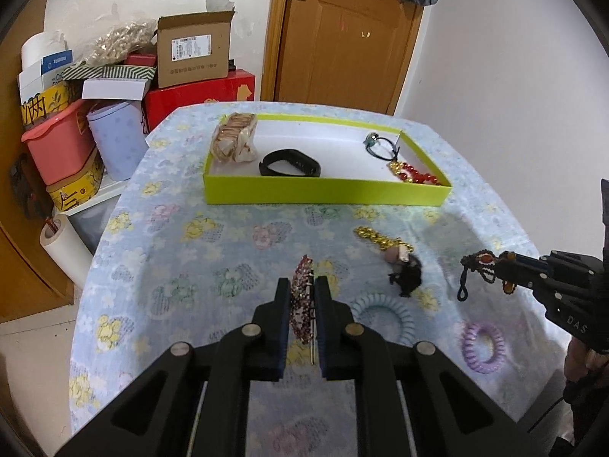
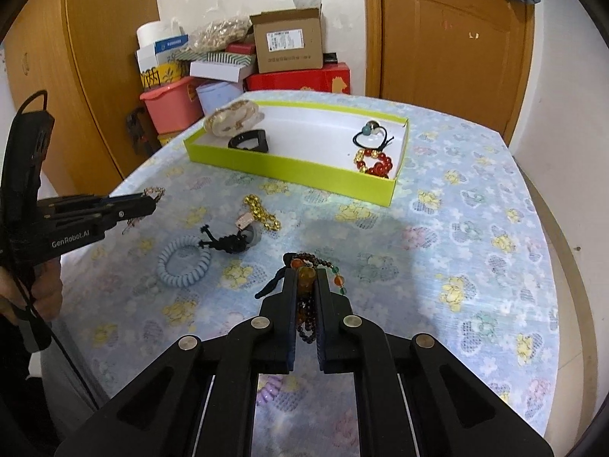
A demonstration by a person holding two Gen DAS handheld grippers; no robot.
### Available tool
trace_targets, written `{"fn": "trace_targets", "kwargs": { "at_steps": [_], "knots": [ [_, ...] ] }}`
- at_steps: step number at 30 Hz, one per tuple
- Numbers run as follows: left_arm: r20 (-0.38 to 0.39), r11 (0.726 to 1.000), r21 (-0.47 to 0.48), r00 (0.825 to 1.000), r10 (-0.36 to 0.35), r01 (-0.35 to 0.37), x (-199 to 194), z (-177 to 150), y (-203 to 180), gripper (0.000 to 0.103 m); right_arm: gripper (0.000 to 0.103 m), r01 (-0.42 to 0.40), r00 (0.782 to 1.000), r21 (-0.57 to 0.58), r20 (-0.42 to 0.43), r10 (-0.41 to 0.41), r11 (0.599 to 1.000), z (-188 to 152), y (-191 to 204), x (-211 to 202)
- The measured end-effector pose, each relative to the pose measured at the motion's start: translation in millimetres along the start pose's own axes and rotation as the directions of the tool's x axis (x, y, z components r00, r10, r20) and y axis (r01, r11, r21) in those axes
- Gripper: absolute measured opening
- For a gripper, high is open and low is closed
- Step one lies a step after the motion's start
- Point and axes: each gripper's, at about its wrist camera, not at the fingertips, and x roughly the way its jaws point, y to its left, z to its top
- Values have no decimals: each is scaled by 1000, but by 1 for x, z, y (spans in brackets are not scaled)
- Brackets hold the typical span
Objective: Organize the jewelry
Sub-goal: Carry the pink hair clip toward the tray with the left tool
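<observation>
Both grippers lifted clear of the table, each clamped on 1 piece of jewelry.

The rhinestone hair clip (image 1: 302,301), stiff and light, sits edge-on in the closed left gripper (image 1: 302,285); its thin pin looks bendable. The bead bracelet (image 2: 304,285), limp and slippery, dangles from the closed right gripper (image 2: 305,278), pinched at 1 amber bead. The green tray (image 1: 323,190) waits near the table's (image 1: 171,228) far edge.

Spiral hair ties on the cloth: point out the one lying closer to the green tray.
The pale blue spiral hair tie, next to the left claw. The purple spiral hair tie lies nearer the table's front edge, farther from the green tray.
</observation>
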Motion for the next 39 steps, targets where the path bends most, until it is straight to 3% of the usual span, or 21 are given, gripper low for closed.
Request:
{"fn": "trace_targets", "kwargs": {
  "at_steps": [15, 26, 39],
  "knots": [
    [33, 1000, 21, 999, -7, 7, -13, 13, -16, 13, 8, -29, 998, 30, 63, 27, 999, 17, -7, -17],
    [24, 1000, 22, 1000, -7, 6, 4, 31, -16, 13, 8, -41, 997, 62, 65, 37, 997, 32, -19, -5],
    [28, 1000, 29, 1000, 1, -2, 39, 94, -7, 13, 8, -31, 996, 60, 90, 25, 998, 80, -34, 20]
  ]
}}
